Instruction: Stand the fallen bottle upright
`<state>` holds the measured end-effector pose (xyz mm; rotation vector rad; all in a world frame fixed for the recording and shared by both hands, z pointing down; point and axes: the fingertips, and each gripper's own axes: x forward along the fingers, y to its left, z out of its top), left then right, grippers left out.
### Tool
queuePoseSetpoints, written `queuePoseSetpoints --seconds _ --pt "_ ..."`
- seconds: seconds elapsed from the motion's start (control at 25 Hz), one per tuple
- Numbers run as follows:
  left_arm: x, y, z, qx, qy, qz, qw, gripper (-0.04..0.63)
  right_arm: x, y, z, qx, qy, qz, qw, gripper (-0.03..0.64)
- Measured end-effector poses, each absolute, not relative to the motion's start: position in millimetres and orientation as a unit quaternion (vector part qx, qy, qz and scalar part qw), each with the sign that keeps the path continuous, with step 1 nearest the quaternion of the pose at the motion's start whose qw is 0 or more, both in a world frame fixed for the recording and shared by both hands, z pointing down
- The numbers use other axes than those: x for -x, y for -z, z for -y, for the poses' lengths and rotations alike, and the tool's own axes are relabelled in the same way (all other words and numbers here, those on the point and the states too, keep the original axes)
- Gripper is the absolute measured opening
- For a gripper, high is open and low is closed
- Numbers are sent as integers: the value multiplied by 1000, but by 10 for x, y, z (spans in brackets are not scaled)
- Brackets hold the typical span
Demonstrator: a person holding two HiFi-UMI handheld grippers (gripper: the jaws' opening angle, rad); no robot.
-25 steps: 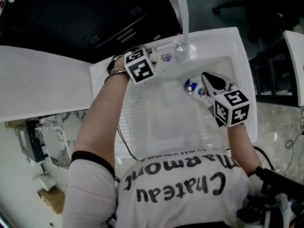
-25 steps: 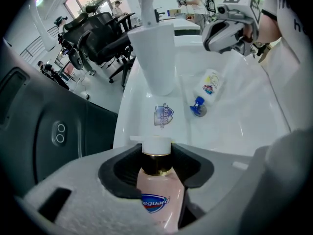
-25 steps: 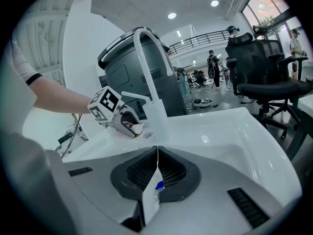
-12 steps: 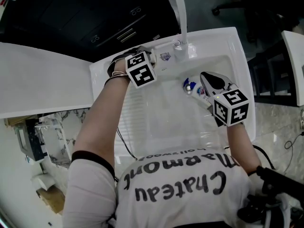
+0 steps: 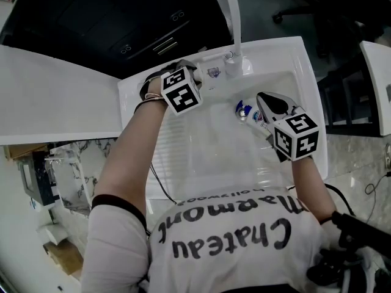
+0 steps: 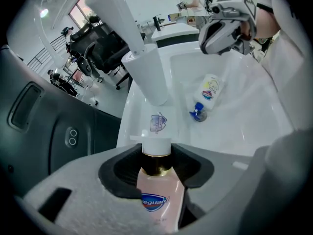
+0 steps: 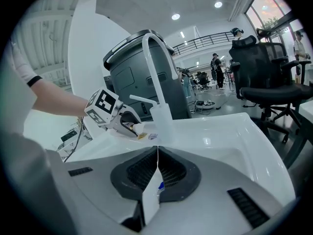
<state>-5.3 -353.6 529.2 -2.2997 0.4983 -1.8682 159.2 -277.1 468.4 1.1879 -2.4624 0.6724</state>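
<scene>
Fallen bottle (image 6: pixel 208 91) lies sideways in the sink (image 5: pixel 201 157) just below the faucet (image 6: pixel 149 72); right claw (image 7: pixel 157 153), jaws pressed together, hovers over it, apparently lining up a grasp, while left claw (image 6: pixel 157 155) clamps a soap bottle (image 6: pixel 159 197) beside the faucet.

The left gripper (image 6: pixel 156 166), clamped on the pink soap bottle (image 6: pixel 159 199), tilts a little at the sink's back rim (image 5: pixel 275 46).
</scene>
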Motion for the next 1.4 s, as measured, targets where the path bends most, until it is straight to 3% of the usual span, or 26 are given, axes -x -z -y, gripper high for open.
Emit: queuePoseSetpoints --seconds 1.12,1.4 --pt "390 -4459 3623 816 505 -272 67 190 -1385 -4303 2494 -436 -198 863 158 14" --pt "593 -4168 3585 848 445 -282 58 190 -1178 -4003 2371 -462 -217 851 121 14"
